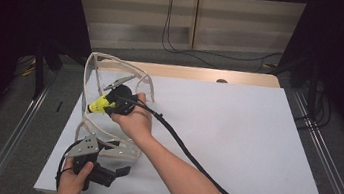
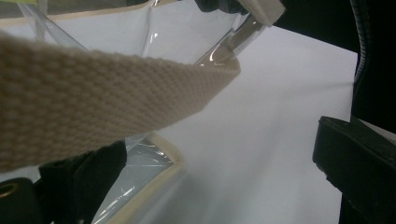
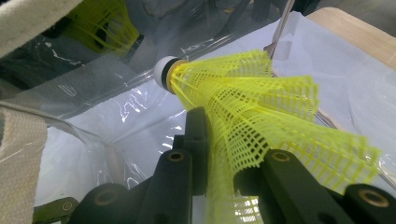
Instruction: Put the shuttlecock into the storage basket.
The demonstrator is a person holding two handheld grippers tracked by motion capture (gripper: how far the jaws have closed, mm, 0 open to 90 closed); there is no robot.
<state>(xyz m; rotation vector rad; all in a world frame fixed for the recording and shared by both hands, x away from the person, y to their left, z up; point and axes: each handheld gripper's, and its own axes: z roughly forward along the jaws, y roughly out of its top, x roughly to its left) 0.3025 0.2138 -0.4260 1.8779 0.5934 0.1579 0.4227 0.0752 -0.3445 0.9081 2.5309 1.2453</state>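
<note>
Shuttlecock [image 3: 243, 107], yellow with a white cork nose, sits pinched by its skirt between the right gripper's [image 3: 224, 158] jaws, nose aimed into the clear plastic bag [image 1: 108, 104], just inside its mouth. The left gripper [image 1: 100, 168] works at the bag's near edge, its jaws around the cream webbing strap [image 2: 93, 98], apparently holding the mouth open; whether they actually clamp it, I cannot tell.
</note>
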